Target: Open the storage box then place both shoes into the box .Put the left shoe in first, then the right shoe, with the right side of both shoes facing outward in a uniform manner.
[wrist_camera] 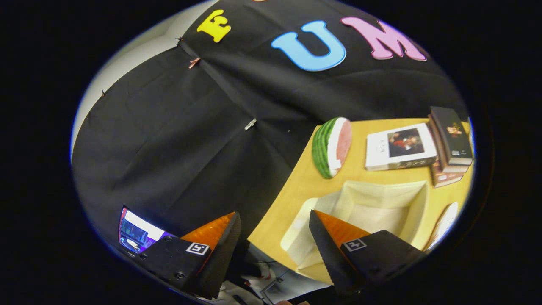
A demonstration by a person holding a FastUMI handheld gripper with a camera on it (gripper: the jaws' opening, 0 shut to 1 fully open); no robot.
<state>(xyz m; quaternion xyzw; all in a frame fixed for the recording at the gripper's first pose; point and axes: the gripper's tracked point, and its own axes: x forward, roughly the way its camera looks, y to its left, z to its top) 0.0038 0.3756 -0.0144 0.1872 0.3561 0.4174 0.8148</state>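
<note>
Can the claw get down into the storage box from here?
Probably yes: the storage box sits open just ahead, nothing covering it, and the claw is open and empty.

Cream storage box (381, 199), yellow wooden table (292, 199), green-striped, pink-faced watermelon slice (330, 146), white book (400, 146), possibly dark brown book (451, 135)

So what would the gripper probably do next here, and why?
Probably swing toward the shoe peeking out beside the storage box. The box already stands open and looks empty, and the gripper is open with nothing between its fingers, so a shoe needs fetching first. Which shoe that is can't be told.
</note>
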